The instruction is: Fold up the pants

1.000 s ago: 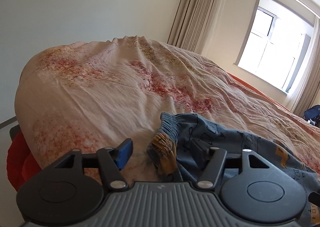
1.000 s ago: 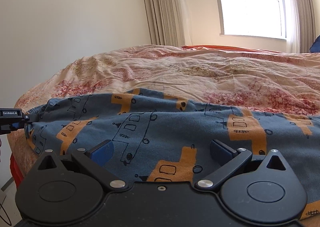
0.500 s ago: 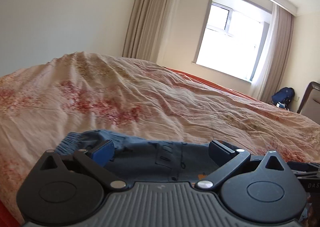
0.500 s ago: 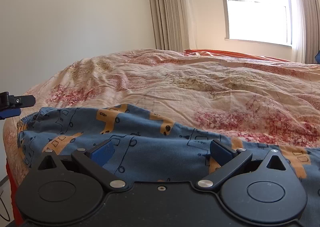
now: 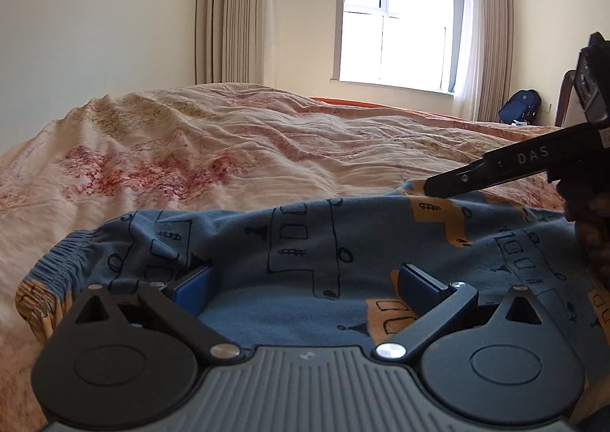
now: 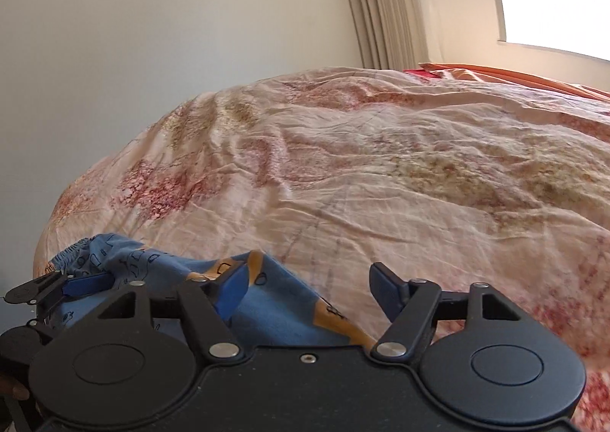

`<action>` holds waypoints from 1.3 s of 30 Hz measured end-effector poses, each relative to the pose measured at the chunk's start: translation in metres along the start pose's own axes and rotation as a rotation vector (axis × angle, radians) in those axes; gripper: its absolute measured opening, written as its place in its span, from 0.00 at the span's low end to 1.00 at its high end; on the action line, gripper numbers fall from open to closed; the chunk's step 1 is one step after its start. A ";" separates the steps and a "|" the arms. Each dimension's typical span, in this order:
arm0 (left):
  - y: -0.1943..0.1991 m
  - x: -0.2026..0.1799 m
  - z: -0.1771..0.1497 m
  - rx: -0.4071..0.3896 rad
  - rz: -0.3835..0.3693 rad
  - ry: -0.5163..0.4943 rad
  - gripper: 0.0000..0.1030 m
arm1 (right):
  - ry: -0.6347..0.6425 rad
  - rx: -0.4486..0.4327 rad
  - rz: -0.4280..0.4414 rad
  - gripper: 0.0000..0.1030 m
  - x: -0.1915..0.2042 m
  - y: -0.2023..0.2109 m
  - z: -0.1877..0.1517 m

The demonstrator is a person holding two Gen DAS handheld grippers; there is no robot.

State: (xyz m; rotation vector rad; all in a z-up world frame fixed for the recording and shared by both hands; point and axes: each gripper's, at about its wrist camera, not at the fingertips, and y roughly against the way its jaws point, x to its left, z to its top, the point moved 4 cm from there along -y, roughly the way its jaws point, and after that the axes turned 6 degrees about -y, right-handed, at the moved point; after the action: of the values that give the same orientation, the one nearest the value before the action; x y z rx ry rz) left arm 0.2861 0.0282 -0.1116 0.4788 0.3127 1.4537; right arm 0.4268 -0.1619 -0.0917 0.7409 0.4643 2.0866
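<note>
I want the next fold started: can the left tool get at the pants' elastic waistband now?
Probably yes: the left tool is open over the pants, and the waistband lies uncovered beside it.

Cream walls (image 5: pixel 95 13), beige curtains (image 5: pixel 228 9), bright window (image 5: pixel 392 24), floral bed (image 5: pixel 267 150)

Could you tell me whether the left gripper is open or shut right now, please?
Open. The left gripper has its blue fingers spread wide apart over the pants, with no fabric pinched between them.
</note>
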 end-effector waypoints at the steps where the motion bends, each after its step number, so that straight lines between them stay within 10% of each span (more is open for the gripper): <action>1: 0.000 0.000 -0.001 -0.001 -0.002 0.001 0.99 | 0.017 0.024 0.017 0.64 0.004 -0.009 0.001; 5: 0.000 0.004 -0.001 0.000 -0.016 0.020 0.99 | 0.079 0.094 0.057 0.39 0.017 -0.034 0.002; 7: -0.001 0.004 0.000 -0.001 -0.014 0.018 0.99 | 0.091 0.097 0.068 0.02 0.021 -0.036 0.003; 16: 0.004 0.004 0.003 0.021 -0.006 0.035 0.99 | 0.161 0.018 -0.024 0.01 0.031 -0.032 0.010; 27: 0.017 -0.023 0.023 0.047 -0.064 0.082 1.00 | 0.070 -0.148 -0.156 0.77 0.004 0.061 -0.039; 39: 0.005 -0.111 0.038 0.103 -0.198 0.012 1.00 | -0.045 -0.187 -0.305 0.89 -0.080 0.173 -0.120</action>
State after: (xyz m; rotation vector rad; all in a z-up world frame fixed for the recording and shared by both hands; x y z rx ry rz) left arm 0.2891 -0.0868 -0.0855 0.5074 0.4338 1.2520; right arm 0.2814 -0.3326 -0.1116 0.5680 0.3289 1.7949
